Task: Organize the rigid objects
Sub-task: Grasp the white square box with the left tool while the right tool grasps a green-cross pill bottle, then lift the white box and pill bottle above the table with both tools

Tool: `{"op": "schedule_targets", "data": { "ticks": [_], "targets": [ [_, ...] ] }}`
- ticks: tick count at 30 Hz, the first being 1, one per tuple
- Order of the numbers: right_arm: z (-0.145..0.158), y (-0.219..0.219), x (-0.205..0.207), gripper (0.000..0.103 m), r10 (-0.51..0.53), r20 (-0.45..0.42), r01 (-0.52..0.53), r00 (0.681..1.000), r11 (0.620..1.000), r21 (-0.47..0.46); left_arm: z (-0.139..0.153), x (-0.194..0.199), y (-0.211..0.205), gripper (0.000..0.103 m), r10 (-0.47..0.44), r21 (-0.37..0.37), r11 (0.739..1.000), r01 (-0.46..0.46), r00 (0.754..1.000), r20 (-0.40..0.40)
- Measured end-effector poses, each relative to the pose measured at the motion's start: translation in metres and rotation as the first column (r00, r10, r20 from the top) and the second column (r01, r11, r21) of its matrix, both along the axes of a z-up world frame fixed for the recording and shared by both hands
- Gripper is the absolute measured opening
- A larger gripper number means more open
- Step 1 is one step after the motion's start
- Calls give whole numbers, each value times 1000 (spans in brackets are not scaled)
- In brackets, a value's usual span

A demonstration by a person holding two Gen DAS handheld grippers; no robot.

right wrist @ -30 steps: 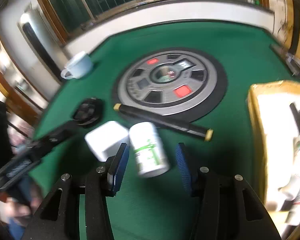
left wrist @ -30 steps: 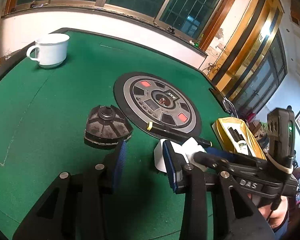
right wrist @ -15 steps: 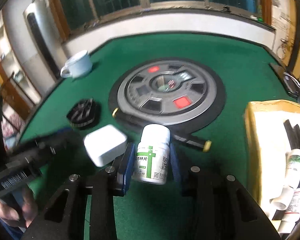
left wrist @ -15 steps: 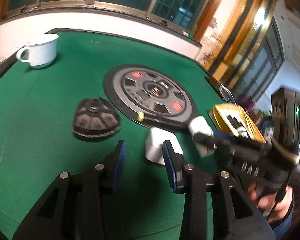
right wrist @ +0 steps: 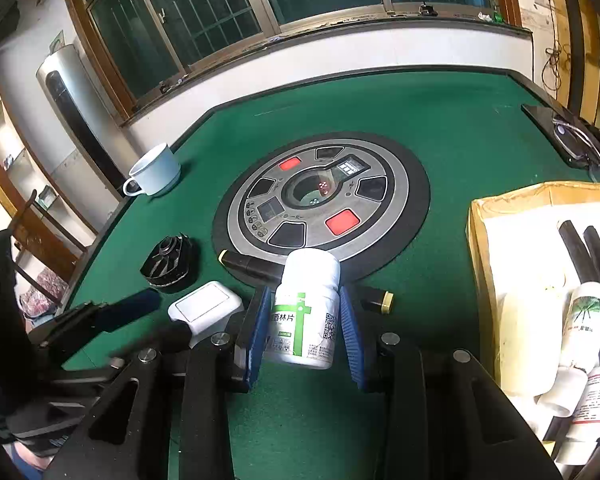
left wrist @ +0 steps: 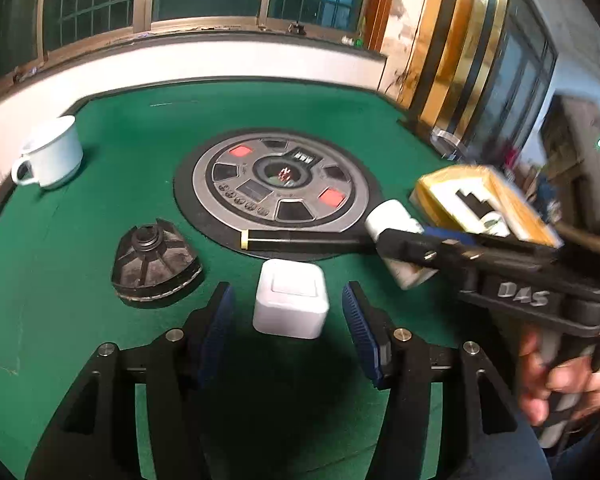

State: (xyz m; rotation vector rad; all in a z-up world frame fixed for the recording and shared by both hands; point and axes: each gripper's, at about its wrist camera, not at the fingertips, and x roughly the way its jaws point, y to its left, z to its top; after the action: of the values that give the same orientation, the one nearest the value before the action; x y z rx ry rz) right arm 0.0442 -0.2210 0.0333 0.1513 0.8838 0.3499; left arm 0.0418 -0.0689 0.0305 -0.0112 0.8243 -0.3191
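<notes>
My right gripper [right wrist: 304, 312] is shut on an upright white pill bottle [right wrist: 306, 308] with a green cross label, held just above the green felt. The left wrist view shows that bottle [left wrist: 396, 236] in the right gripper [left wrist: 404, 248] beside a yellow cardboard box [left wrist: 432, 192]. My left gripper [left wrist: 286, 300] has its jaws opening around a white square box [left wrist: 290, 304] that rests on the felt, with a gap on each side of it. A black ribbed cap [left wrist: 154, 258] lies left of it. A black marker [left wrist: 300, 240] lies behind.
A white mug [left wrist: 52, 156] stands at the far left of the table. The round control panel [left wrist: 278, 184] fills the table's middle. The cardboard box [right wrist: 476, 240] on the right holds tubes and bottles. A phone [right wrist: 568, 136] lies at the far right edge.
The right gripper closed on the pill bottle, stood it upright and raised it a little. The left gripper swung right, and its jaws widened around the white box.
</notes>
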Motion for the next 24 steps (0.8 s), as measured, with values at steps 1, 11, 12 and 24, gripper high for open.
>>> {"op": "schedule_targets", "data": {
  "ticks": [1, 11, 12, 24],
  "targets": [
    [0, 0, 0, 31, 1, -3, -1, 1000, 1000, 8, -2, 2, -3, 54, -2, 22, 1000, 2, 1000, -12],
    [-2, 5, -2, 31, 9, -8, -9, 1000, 1000, 5, -21, 31, -2, 40, 19, -55, 998, -24, 996, -85],
    [-3, 5, -2, 31, 8, -11, -8, 1000, 1000, 4, -22, 30, -1, 41, 16, -66, 998, -22, 996, -87],
    [-8, 8, -1, 31, 6, -19, -6, 1000, 1000, 4, -14, 18, 15, 40, 53, -97, 994, -58, 997, -53]
  ]
}}
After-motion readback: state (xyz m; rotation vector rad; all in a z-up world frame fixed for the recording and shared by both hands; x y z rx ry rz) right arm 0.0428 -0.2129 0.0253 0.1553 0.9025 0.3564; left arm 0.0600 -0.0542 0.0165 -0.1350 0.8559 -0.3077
